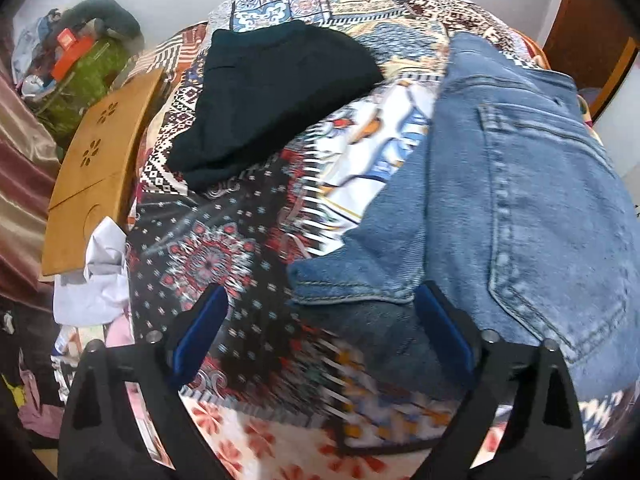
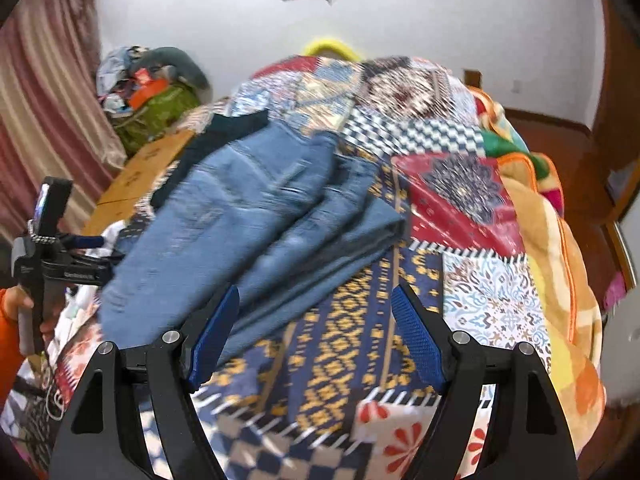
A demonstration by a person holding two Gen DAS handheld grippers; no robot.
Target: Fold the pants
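Only the left view shows the jeans [image 1: 520, 184] pocket; both tools [image 1: 322, 312] [image 2: 316, 312] gape, holding nothing.

White walls [image 2: 440, 32], pink curtain [image 2: 44, 92], wooden door [image 1: 588, 36], bed under patchwork quilt [image 2: 472, 184].

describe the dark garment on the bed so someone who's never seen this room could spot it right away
Start at the bed's patchwork quilt with its busy red, blue and white squares. The dark garment lies on it, between the wooden board at the bed's edge and the blue jeans. It is the only plain, near-black piece there, with no pattern and no denim stitching.
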